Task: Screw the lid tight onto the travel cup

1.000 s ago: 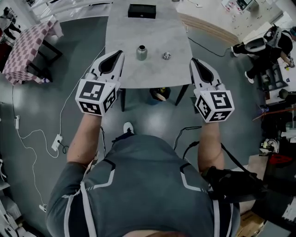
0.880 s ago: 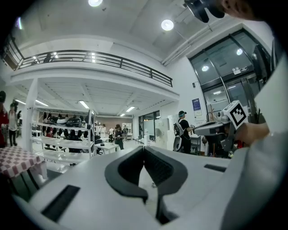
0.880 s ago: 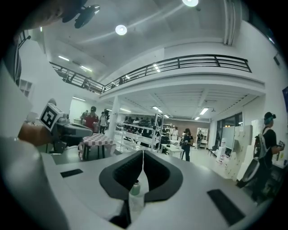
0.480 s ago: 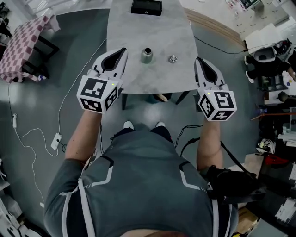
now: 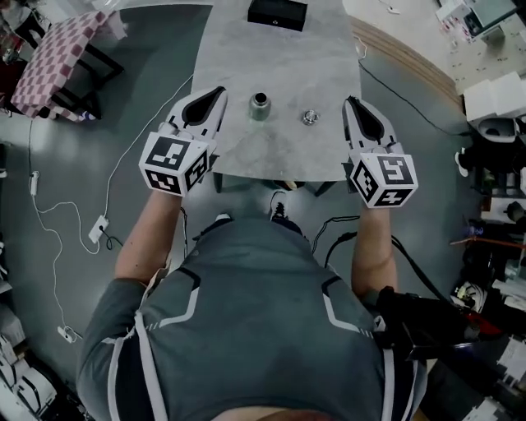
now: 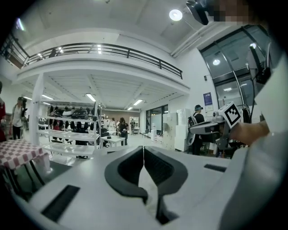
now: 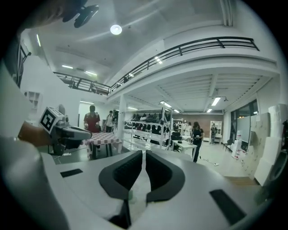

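In the head view a metal travel cup (image 5: 260,106) stands upright and uncapped on the grey table (image 5: 279,57). Its small round lid (image 5: 310,117) lies on the table to the cup's right, apart from it. My left gripper (image 5: 215,92) hovers at the table's left edge, left of the cup, shut with nothing in it. My right gripper (image 5: 349,103) hovers at the table's right edge, right of the lid, shut and empty too. In the left gripper view (image 6: 143,147) and the right gripper view (image 7: 144,152) the jaws meet tip to tip; neither view shows the cup or lid.
A black box (image 5: 278,14) sits at the table's far end. A checked-cloth table (image 5: 51,70) stands to the left. White cables and a power strip (image 5: 98,229) lie on the floor at left. Equipment crowds the right side (image 5: 493,164). People and shelving show far off in the gripper views.
The person has stepped closer to the table. Both grippers moved forward to flank the cup and lid at the table's side edges. Both stayed shut.
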Demonstrator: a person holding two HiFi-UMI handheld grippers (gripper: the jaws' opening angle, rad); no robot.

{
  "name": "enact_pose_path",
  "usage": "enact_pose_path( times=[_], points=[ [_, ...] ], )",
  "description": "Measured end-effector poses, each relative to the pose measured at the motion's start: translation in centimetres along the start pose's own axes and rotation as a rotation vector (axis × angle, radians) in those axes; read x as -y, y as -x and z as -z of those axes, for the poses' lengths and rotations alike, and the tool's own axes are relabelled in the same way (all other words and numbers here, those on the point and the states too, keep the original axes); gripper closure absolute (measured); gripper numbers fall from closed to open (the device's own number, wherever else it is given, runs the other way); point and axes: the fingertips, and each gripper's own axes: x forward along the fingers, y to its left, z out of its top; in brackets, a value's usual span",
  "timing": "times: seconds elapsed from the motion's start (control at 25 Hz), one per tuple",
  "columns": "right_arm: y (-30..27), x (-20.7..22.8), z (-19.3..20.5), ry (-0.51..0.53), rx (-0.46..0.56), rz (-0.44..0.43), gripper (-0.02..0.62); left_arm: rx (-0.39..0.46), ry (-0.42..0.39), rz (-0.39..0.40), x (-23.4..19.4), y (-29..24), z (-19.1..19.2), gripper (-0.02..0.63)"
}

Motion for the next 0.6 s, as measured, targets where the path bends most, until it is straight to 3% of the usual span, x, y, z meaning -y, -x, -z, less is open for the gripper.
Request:
enact_pose_path(
  times=[0.2, 0.24, 0.32, 0.4, 0.48, 0.6],
  points=[
    [-2.1, 3.7, 1.1, 0.010, 0.005, -0.090, 0.557, -0.021, -0.010, -0.034, 1.3, -3.8, 1.0, 0.564],
    [-2.6, 4.1, 1.6, 0.006, 0.003, -0.114, 0.533, -0.026, -0.007, -0.037, 1.5, -4.5, 1.4, 0.510],
    [-3.6, 4.7, 2.9, -0.006, -0.010, -0.162, 0.413, -0.042, -0.003, -0.049, 1.5, -5.7, 2.4, 0.437],
    [-4.6, 5.1, 4.2, -0.025, -0.027, -0.202, 0.391, -0.054, -0.005, -0.071, 1.2, -6.5, 3.2, 0.406],
    [-5.2, 5.6, 5.6, -0.041, -0.047, -0.230, 0.352, -0.063, -0.002, -0.077, 1.2, -7.1, 4.0, 0.333],
    [-6.0, 6.3, 7.1, -0.053, -0.074, -0.230, 0.310, -0.096, -0.004, -0.060, 1.2, -7.5, 5.6, 0.258]
  ],
)
